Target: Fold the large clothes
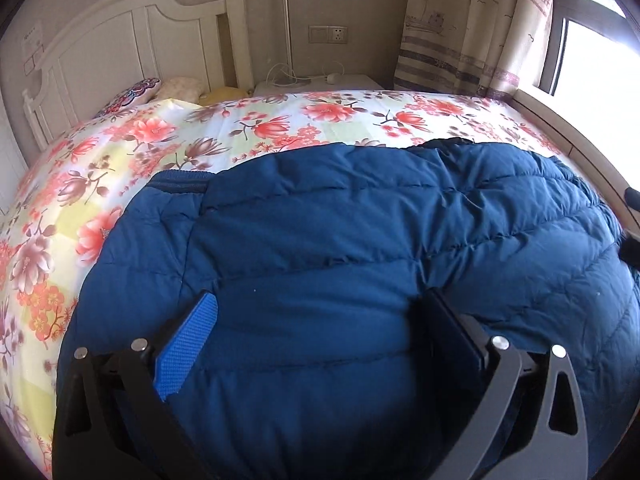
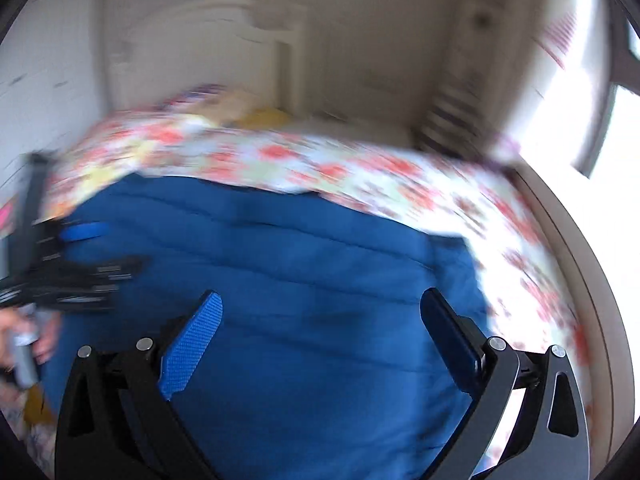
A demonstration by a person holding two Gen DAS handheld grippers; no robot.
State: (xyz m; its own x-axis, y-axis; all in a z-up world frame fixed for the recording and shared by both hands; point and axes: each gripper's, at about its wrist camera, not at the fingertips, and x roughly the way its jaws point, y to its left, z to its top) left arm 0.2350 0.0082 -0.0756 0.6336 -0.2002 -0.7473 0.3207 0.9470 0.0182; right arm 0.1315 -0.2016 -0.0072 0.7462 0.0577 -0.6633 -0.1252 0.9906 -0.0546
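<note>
Floral bed bears one blue jacket; two grippers gape

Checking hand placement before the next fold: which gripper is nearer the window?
Right. The right gripper hovers over the jacket's window-side edge; the left gripper is over the jacket's other side, farther from the window.

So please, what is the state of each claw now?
Left claw: open, empty, above the blue jacket.
Right claw: open, empty.
</note>
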